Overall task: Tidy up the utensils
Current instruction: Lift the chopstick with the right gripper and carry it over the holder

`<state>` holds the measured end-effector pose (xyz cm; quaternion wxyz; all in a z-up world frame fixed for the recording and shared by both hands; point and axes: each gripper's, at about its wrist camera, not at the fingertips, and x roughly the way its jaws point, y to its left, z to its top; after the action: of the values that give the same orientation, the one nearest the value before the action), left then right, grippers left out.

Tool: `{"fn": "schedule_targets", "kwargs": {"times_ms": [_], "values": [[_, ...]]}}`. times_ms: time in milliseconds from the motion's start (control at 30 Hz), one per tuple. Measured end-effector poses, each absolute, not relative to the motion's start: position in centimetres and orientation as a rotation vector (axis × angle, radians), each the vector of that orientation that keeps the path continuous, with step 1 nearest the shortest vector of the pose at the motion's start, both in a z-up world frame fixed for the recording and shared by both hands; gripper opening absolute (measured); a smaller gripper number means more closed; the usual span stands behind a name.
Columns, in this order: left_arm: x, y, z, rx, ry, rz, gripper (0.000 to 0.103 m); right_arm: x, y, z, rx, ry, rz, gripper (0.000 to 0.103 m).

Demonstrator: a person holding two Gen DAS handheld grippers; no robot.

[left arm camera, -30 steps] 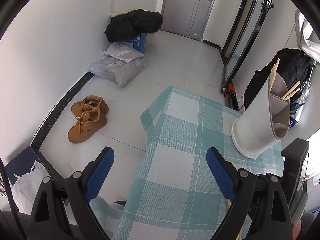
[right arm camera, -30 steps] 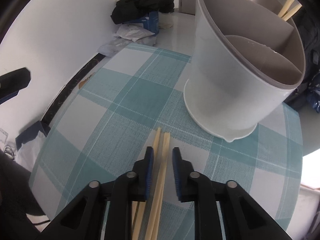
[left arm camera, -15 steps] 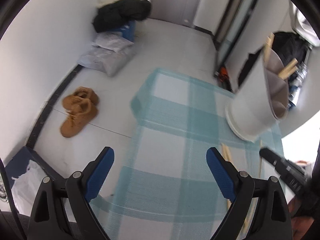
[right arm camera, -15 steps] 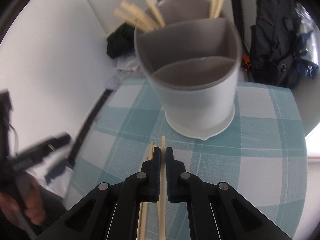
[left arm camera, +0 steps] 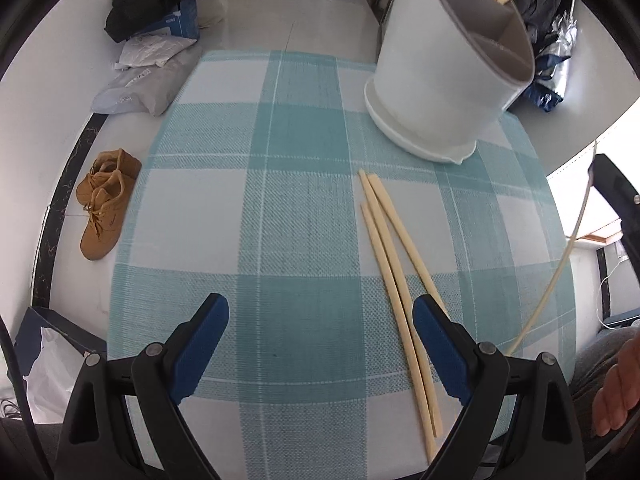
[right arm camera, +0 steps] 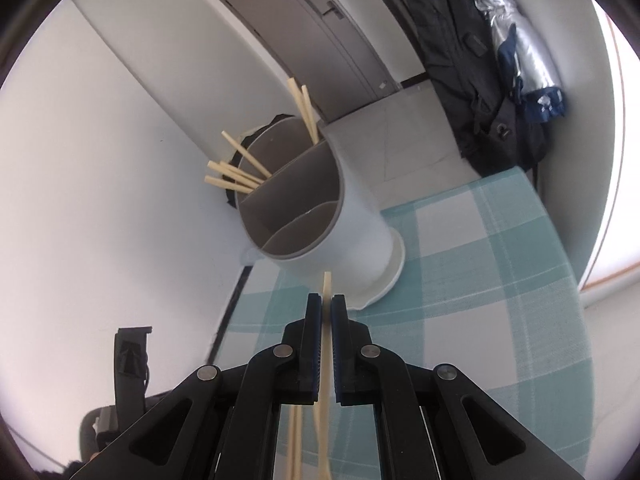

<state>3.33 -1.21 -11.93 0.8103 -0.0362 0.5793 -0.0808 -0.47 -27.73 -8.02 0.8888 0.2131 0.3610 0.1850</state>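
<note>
The table, covered by a teal-and-white checked cloth (left arm camera: 304, 208), is ending just left of the left gripper (left arm camera: 320, 344), where the cloth's edge is dropping toward the pale floor and a pair of tan boots (left arm camera: 105, 204) is lying; the far edge is meeting open floor in front of a grey door. The left half of the cloth is lying bare and giving wide room, while the right half is carrying the utensil holder (left arm camera: 444, 80) near the far right corner and three loose chopsticks (left arm camera: 394, 264) stretching from just before its base back toward the left gripper's right finger. The left gripper is hanging above the cloth with its blue-padded jaws spread wide and nothing between them. The right gripper (right arm camera: 326, 312) is clenched on a single chopstick (right arm camera: 327, 280), the pale stick running between the closed pads and poking out a little past them toward the holder's base; in the left wrist view that stick is slanting clear of the table off its right edge. The holder is white outside, grey inside, split into compartments, with several chopsticks (right arm camera: 240, 172) leaning out of its far compartments and the nearest ones looking vacant.
</note>
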Motion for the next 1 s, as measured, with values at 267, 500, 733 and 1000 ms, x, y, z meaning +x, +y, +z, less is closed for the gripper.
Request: {"fn": "schedule_targets", "kwargs": {"times_ms": [267,500,733,1000], "values": [[4.0,-1.9,-13.0,-0.032,1.265,-0.092,0.091,1.1,-27.9,-8.0,0.389,0.710,0.340,0.004],[3.9,-2.6,-13.3,0.049,1.287,-0.051,0.092,1.0,-28.3,-7.8,0.379,0.699,0.336,0.004],[5.0,-2.1,-13.7,0.023,1.304,-0.024,0.091,1.0,-29.4,-7.3,0.379,0.682,0.296,0.004],[6.1,-3.5,-13.1,0.008,1.306,0.000,0.047,1.1,-29.9,-7.5,0.410,0.690,0.304,0.004]]}}
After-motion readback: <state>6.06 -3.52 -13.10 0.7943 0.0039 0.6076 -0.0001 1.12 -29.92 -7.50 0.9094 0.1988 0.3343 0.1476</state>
